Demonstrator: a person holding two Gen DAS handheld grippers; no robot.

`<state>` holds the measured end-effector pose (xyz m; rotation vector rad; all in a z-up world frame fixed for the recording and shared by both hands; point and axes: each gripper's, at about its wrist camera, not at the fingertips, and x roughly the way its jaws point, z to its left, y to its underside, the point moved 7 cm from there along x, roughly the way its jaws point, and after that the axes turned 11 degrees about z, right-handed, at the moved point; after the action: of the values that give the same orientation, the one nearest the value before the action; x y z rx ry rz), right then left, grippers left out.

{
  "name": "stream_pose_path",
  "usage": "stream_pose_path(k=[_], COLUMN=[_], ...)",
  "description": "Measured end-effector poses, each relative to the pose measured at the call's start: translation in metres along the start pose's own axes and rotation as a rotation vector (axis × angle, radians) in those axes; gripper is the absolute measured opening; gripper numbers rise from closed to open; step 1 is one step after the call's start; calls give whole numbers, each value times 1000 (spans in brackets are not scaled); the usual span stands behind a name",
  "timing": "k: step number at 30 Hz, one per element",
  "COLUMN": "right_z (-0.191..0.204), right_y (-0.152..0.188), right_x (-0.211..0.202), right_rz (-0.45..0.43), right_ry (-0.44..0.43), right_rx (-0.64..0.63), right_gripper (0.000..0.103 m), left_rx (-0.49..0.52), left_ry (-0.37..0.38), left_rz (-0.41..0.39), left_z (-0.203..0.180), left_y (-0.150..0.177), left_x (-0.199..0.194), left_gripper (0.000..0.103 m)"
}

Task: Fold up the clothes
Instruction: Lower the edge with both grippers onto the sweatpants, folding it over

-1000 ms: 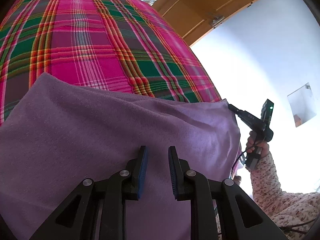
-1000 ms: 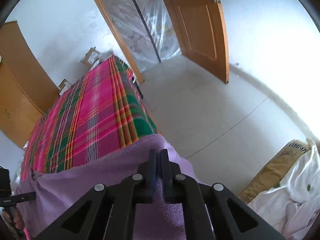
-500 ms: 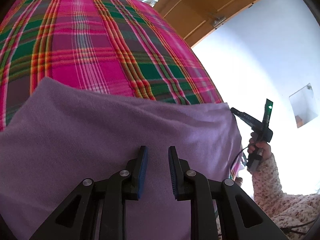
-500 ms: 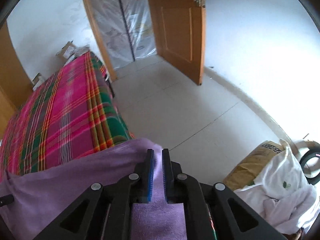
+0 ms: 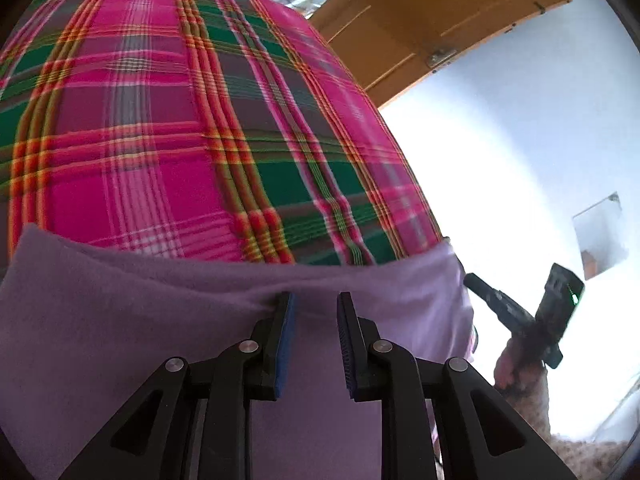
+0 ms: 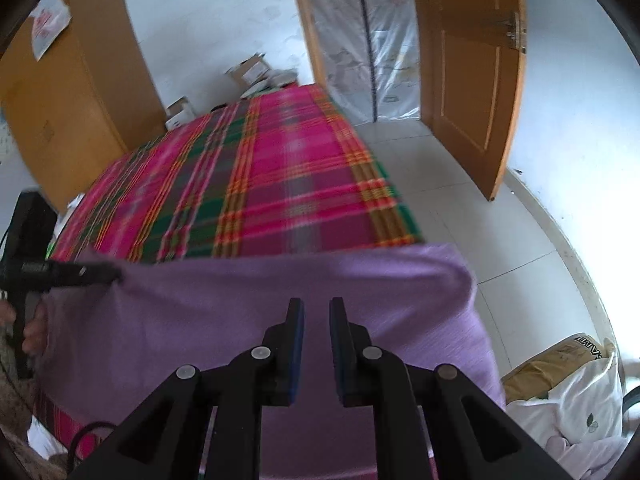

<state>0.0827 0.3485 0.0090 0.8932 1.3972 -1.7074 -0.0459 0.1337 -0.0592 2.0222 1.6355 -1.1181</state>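
A lilac fleece garment (image 5: 160,328) lies at the near end of a bed covered in a pink and green plaid sheet (image 5: 168,128). My left gripper (image 5: 314,300) is open just above the cloth, at its far folded edge. In the right wrist view the same garment (image 6: 240,300) lies flat, and my right gripper (image 6: 316,306) is open above it with nothing between the pads. The right gripper also shows in the left wrist view (image 5: 476,282) at the garment's right corner. The left gripper shows in the right wrist view (image 6: 108,270) at its left corner.
An open wooden door (image 6: 472,72) and a plastic-covered doorway (image 6: 360,40) stand beyond the bed. A wooden wardrobe (image 6: 60,120) is at the left. Cardboard boxes (image 6: 248,72) sit behind the bed. White bags (image 6: 572,396) lie on the tiled floor (image 6: 460,220) at the right.
My right gripper opened and let go of the garment's corner. The garment has dropped lower and flatter on the bed. My left gripper stayed open and moved to the cloth's far edge.
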Motion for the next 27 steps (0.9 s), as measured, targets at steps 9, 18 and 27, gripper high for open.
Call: stream_pose_path(k=[9,18,27], right_z=[65,141,139], right_y=[21,58,80], right_x=[-9,20,10], right_rz=[7,59,8], right_ry=[-89,-151,-153], right_rx=[-182,-369,-340], right_gripper=[14,15,27], left_rx=[-16,-26,-39], left_ry=[41,-14,-82], left_rz=[-39,-103,-86], left_z=[-13,-13,5], left_y=[2,62,123], left_x=[-5,-43,-50], left_gripper=[22,22,22])
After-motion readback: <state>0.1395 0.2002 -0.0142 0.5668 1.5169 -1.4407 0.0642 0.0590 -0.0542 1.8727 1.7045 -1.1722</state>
